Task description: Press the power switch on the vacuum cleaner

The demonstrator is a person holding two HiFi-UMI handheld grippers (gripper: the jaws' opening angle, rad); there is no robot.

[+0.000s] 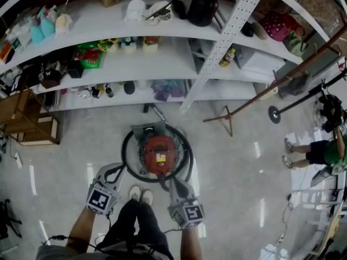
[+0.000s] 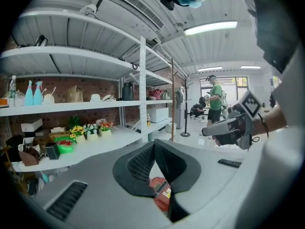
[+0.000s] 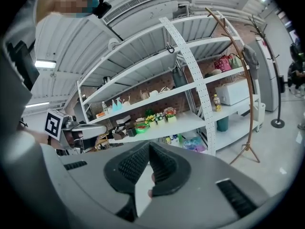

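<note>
The left claw (image 2: 154, 146) and right claw (image 3: 148, 149) are both closed on nothing, their tips together, likely for poking. Both hang just above the red vacuum cleaner (image 1: 160, 153), which sits on the floor (image 1: 233, 161) by the person's feet.

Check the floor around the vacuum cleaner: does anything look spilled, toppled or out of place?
Nothing stands out. The red vacuum cleaner stands on the floor with its black hose looped round it, and the wooden coat stand is upright.
</note>
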